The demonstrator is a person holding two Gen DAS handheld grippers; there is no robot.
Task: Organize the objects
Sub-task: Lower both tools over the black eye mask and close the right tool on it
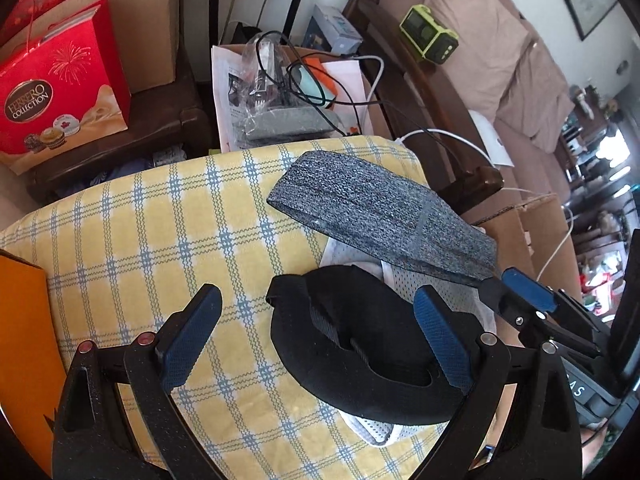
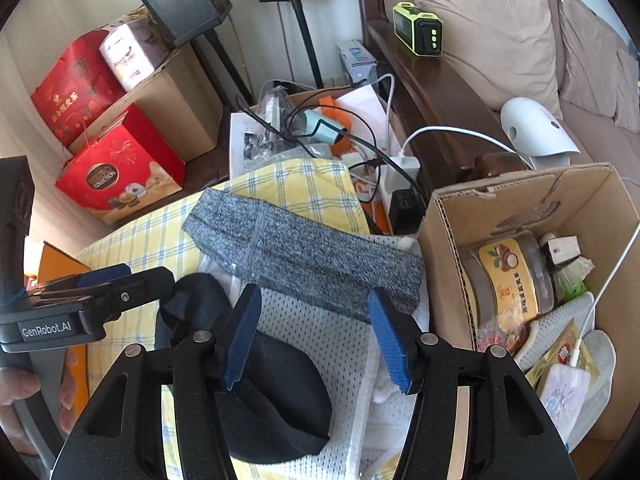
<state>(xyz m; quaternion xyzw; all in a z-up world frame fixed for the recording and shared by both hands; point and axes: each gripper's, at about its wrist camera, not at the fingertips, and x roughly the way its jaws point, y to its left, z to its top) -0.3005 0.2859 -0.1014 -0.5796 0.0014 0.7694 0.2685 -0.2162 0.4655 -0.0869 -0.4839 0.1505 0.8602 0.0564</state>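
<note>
A grey knit headband (image 1: pixel 380 208) (image 2: pixel 304 256) lies on the yellow plaid cloth (image 1: pixel 160 232) (image 2: pixel 304 184). My right gripper (image 1: pixel 508 284) (image 2: pixel 316 340) is open, its fingers around the band's near end, which lifts off the cloth in the left wrist view. A black padded eye mask (image 1: pixel 360 356) (image 2: pixel 280 392) rests on a white mesh fabric (image 2: pixel 320 320) below the band. My left gripper (image 1: pixel 316 340) (image 2: pixel 120 276) is open, its fingers on either side of the mask, just above it.
An open cardboard box (image 2: pixel 516 196) holding a jar and small items stands right of the cloth. Behind lie a box of cables (image 1: pixel 288 92), red gift boxes (image 1: pixel 60 92) and a sofa (image 2: pixel 500 40). An orange box (image 1: pixel 20 340) sits at the left edge.
</note>
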